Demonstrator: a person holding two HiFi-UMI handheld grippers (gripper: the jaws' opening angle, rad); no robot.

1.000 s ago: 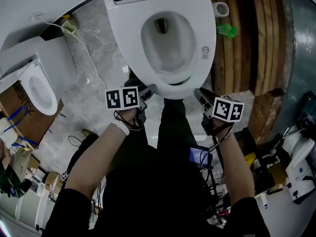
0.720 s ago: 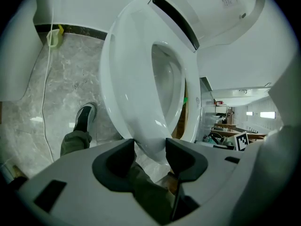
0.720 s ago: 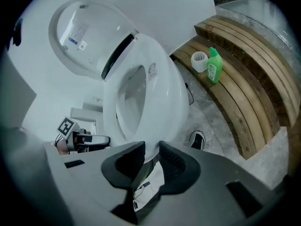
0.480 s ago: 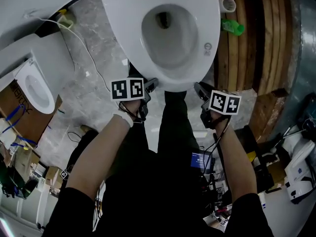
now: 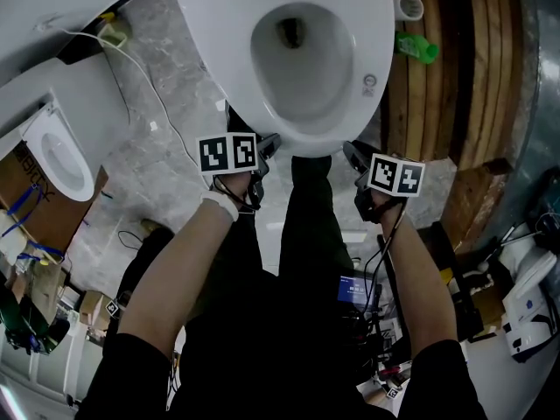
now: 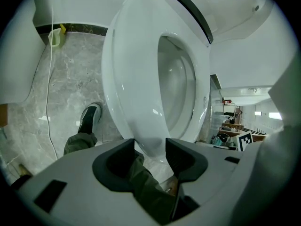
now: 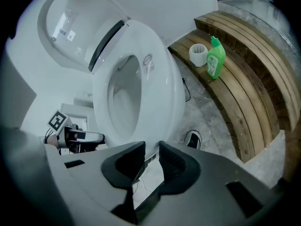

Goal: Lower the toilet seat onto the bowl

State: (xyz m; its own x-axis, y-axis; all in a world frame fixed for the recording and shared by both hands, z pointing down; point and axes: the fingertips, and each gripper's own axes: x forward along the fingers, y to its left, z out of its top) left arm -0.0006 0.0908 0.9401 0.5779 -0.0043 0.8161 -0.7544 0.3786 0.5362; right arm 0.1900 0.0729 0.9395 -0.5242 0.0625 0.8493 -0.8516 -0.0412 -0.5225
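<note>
The white toilet seat (image 5: 372,55) lies over the bowl, and its lid (image 7: 75,22) stands up behind it. Both grippers are at the seat's front rim. In the head view my left gripper (image 5: 269,144) meets the rim's front left and my right gripper (image 5: 350,153) its front right. In the left gripper view the seat (image 6: 136,79) runs down into the left gripper (image 6: 150,149), whose jaws close on the rounded front edge. In the right gripper view the seat (image 7: 162,88) ends in the narrow gap of the right gripper (image 7: 151,157), which is shut on the rim.
A wooden slatted bench (image 5: 446,94) runs along the right, with a green bottle (image 5: 416,48) and a paper roll (image 5: 408,7) on it. A second white toilet unit (image 5: 57,156) and a cardboard box (image 5: 31,213) stand at left. A white cable (image 5: 149,90) crosses the marble floor. The person's legs stand just before the bowl.
Both grippers have crept forward onto the seat's front rim. The toilet has slid upward in the head view.
</note>
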